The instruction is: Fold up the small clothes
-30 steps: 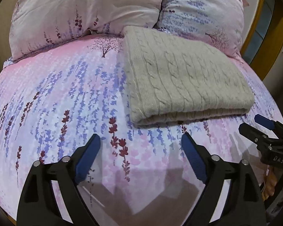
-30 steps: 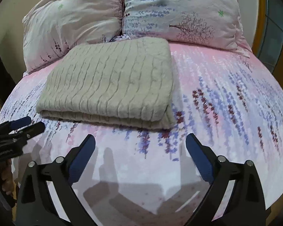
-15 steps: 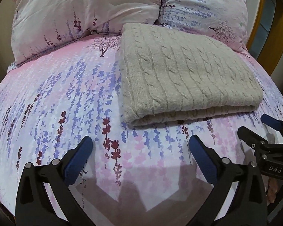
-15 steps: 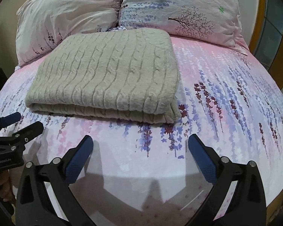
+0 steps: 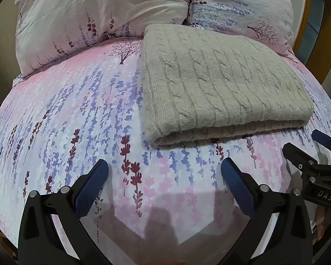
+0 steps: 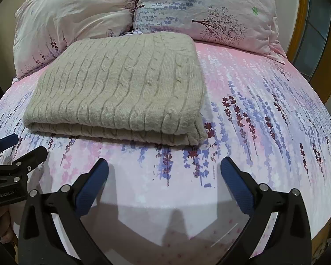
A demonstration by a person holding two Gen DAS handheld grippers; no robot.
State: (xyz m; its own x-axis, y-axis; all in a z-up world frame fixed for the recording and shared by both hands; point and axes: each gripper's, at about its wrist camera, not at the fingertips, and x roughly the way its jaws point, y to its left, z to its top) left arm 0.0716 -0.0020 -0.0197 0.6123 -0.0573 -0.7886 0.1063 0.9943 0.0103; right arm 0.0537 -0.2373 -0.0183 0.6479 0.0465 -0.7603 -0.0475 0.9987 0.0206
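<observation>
1. Both grippers have been brought nearer the folded beige cable-knit sweater (image 5: pixel 222 84), now seen larger.
2. Left gripper (image 5: pixel 164 173) and right gripper (image 6: pixel 164 173): jaws held wide apart, nothing gripped.
3. Sweater lies folded on the floral pink bedsheet (image 6: pixel 264 114), near the pillows (image 6: pixel 81 15); folding is judged nearly complete.

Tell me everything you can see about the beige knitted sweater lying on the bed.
The sweater is a beige cable-knit, soft and woolly looking, with raised twisted ribs running across its top. It is folded into a thick, neat rectangle of stacked layers; the rounded fold faces the cameras, and no sleeves or collar show. It lies flat on the floral bedsheet, its far edge close to the two pillows; contact there cannot be told. Neither the left gripper nor the right gripper touches it; both are open, short of its near edge.
</observation>
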